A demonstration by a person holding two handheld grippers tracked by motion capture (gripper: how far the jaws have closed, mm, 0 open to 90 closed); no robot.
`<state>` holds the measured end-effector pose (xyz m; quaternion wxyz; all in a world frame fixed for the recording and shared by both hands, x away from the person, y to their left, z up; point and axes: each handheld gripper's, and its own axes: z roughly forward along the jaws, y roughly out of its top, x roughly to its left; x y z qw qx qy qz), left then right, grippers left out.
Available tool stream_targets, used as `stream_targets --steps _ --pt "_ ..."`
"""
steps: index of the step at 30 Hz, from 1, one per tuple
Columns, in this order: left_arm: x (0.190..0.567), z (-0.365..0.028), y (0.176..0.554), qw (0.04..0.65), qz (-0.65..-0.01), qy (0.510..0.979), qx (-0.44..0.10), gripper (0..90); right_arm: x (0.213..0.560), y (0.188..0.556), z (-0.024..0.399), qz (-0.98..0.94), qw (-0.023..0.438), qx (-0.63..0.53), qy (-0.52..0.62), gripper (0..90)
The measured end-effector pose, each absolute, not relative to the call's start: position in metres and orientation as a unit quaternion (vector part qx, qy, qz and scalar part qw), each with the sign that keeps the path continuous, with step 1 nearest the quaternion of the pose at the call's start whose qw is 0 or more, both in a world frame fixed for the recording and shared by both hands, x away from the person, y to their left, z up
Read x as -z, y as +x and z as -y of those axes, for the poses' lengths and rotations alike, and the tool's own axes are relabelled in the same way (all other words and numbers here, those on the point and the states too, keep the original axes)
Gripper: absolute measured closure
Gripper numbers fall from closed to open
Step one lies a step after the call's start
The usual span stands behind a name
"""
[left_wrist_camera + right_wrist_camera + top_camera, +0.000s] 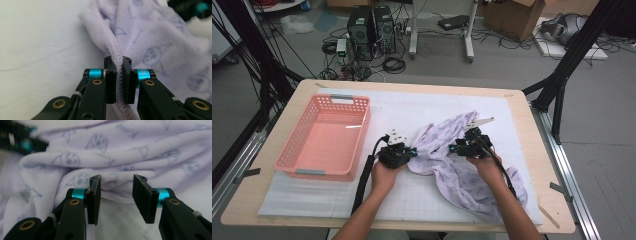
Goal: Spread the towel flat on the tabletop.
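Two grippers are working the same garment. My left gripper (119, 75) is clamping its pads (111, 85) tight on a stitched hem of the lilac printed cloth (155, 47), the seam running up between the jaws. My right gripper (116, 195) is standing with its jaws apart, nothing pinched: a folded edge of the cloth (140, 157) is lying just beyond the pads (142, 197), with the white mat showing between them.

In the high view, my left gripper (411, 151) is meeting the cloth's left edge and my right gripper (454, 148) is hovering over its middle, both hands coming in from the near edge of the table (532, 125). The cloth (457, 175) is lying crumpled on the white mat (412, 107), right of centre, trailing toward the near right corner. A pink basket (294, 150) is sitting on the left side of the table, well apart from the cloth.
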<state>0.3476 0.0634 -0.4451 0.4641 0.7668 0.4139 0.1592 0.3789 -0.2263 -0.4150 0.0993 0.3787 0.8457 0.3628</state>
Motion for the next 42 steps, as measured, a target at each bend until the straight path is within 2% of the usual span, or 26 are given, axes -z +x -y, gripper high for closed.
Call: stream_targets --steps 3,6,8,10,11,16,19,22,27,30,33,36,42 --pt "0.441 -0.079 0.351 0.469 -0.430 0.749 -0.187 84.3 0.424 0.379 0.216 -0.842 0.068 -0.368 0.388 55.2" --pt "0.441 -0.085 0.353 0.471 -0.437 0.743 -0.189 84.1 0.434 0.378 0.204 -0.854 0.057 -0.351 0.380 52.4" --pt "0.441 -0.087 0.354 0.474 -0.439 0.740 -0.186 83.5 0.435 0.376 0.201 -0.864 0.080 -0.339 0.364 57.5" --pt "0.442 -0.086 0.354 0.475 -0.439 0.740 -0.183 82.5 0.432 0.375 0.201 -0.880 0.090 -0.327 0.332 81.5" --pt "0.442 -0.086 0.354 0.478 -0.437 0.740 -0.181 81.8 0.431 0.374 0.203 -0.886 0.096 -0.321 0.321 84.6" --pt "0.444 -0.084 0.353 0.477 -0.431 0.745 -0.179 81.2 0.423 0.385 0.224 -0.884 0.169 -0.287 0.329 86.1" --pt "0.446 -0.081 0.352 0.478 -0.427 0.748 -0.172 82.2 0.419 0.400 0.258 -0.854 0.209 -0.280 0.385 86.2" --pt "0.447 -0.076 0.352 0.481 -0.424 0.749 -0.165 79.7 0.417 0.409 0.287 -0.826 0.245 -0.268 0.431 86.2" --pt "0.447 -0.073 0.351 0.487 -0.427 0.747 -0.150 62.0 0.406 0.415 0.330 -0.761 0.310 -0.253 0.510 86.1" --pt "0.445 -0.072 0.347 0.491 -0.421 0.750 -0.143 48.8 0.408 0.415 0.341 -0.742 0.288 -0.276 0.539 84.9" --pt "0.440 -0.070 0.340 0.496 -0.402 0.758 -0.133 44.2 0.408 0.409 0.340 -0.745 0.279 -0.301 0.526 76.2" --pt "0.434 -0.063 0.331 0.514 -0.372 0.763 -0.122 43.6 0.404 0.400 0.338 -0.748 0.266 -0.328 0.511 67.0" --pt "0.437 -0.034 0.322 0.520 -0.328 0.783 -0.093 38.6 0.389 0.371 0.332 -0.756 0.240 -0.384 0.473 58.3"
